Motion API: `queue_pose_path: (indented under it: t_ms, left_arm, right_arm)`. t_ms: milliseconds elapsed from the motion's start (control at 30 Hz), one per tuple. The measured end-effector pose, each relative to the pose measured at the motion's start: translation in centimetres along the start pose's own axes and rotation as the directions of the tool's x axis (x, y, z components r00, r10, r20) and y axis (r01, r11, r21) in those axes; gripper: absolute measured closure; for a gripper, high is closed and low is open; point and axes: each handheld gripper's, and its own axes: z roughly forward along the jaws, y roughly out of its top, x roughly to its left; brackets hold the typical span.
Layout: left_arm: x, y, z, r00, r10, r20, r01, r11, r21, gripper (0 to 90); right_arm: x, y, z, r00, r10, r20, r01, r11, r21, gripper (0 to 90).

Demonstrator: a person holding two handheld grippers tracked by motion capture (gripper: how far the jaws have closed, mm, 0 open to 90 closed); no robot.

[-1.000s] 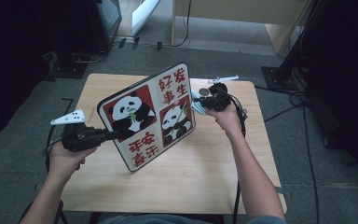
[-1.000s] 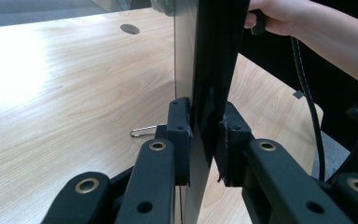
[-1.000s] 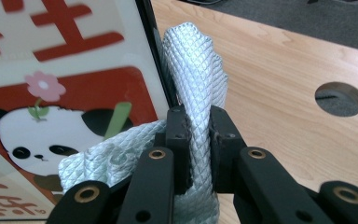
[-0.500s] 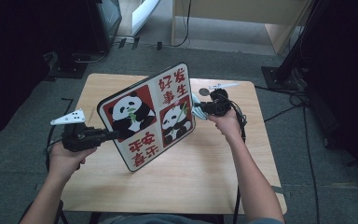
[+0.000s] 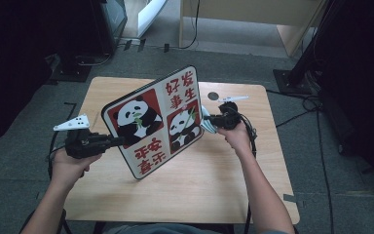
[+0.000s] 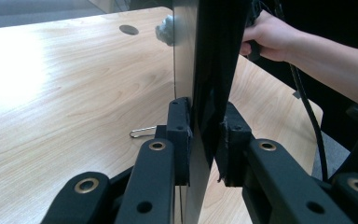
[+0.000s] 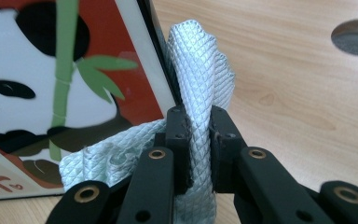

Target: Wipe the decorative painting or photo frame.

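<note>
The left gripper clamps the panda board by its edge, tilted above the desk, a stiff, probably slick panel best gripped at the rim, while the right gripper pinches a soft cloth against its right edge.

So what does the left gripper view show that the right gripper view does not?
Left gripper view: the left gripper clamps the panda board edge-on, a wire clip lies on the table, and the person's other hand is behind. Right gripper view: the right gripper pinches a quilted grey cloth against the board's printed panda face. Both share the board, the cloth, and the wooden table with its round hole.
</note>
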Motion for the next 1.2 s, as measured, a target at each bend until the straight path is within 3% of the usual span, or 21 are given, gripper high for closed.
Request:
queue_pose_path:
  t_ms: [433, 633, 767, 800, 933, 1200]
  left_arm:
    - [0.0, 0.0, 0.0, 0.9999, 0.01, -0.003, -0.01, 1.0, 0.002, 78.2]
    - [-0.1, 0.0, 0.2, 1.0, 0.001, -0.005, -0.001, 1.0, 0.004, 76.7]
    - [-0.1, 0.1, 0.2, 1.0, 0.0, -0.003, 0.0, 1.0, 0.006, 73.0]
    - [-0.1, 0.1, 0.2, 1.0, -0.004, 0.008, 0.004, 0.9999, 0.012, 68.6]
    - [-0.1, -0.1, 0.2, 1.0, 0.006, -0.002, -0.006, 0.9993, 0.037, 60.8]
    - [0.2, -0.2, -0.9, 0.9998, 0.018, 0.003, -0.018, 0.9998, 0.008, 51.5]
  right_arm:
    - [-0.7, -2.0, 0.8, 0.9998, 0.021, -0.008, -0.021, 0.999, -0.026, 80.9]
    - [-0.9, -2.9, 1.2, 0.9994, 0.032, 0.015, -0.032, 0.999, -0.002, 81.1]
    - [-1.3, -3.1, 1.0, 0.9987, 0.047, 0.019, -0.047, 0.999, -0.01, 81.1]
    - [-1.5, -3.2, 0.6, 0.9978, 0.063, 0.021, -0.062, 0.998, -0.032, 81.1]
    - [-1.6, -3.1, 0.1, 0.9983, 0.044, 0.037, -0.042, 0.998, -0.042, 81.0]
    - [-1.5, -3.2, -0.9, 0.9971, 0.012, 0.075, -0.007, 0.998, -0.057, 80.7]
